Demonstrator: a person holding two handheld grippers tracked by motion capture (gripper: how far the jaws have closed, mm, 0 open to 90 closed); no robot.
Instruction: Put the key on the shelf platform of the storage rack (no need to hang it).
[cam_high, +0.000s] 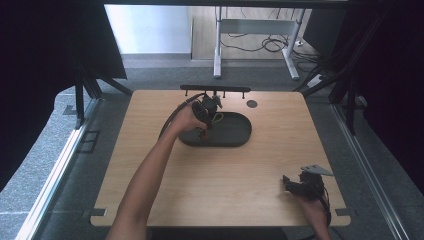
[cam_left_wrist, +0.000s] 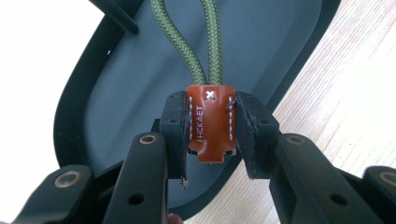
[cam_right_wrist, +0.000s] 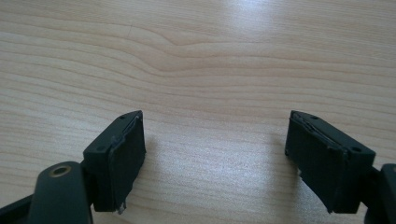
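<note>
Hanging above the dark oval tray (cam_left_wrist: 93, 93), the left gripper (cam_left_wrist: 211, 135) is clamped on the brown leather tab (cam_left_wrist: 210, 123), its green cord loop (cam_left_wrist: 198, 42) running away over the tray floor; right gripper (cam_right_wrist: 215, 154), gaping and empty, rests well apart from the tray.

A light wooden table (cam_high: 215, 185) with rounded corners occupies the centre of the high view. A dark oval tray (cam_high: 235, 132) lies flat on it, just above the frame's centre. A small round dark insert (cam_high: 252, 104) sits in the tabletop, upper right of the tray.
</note>
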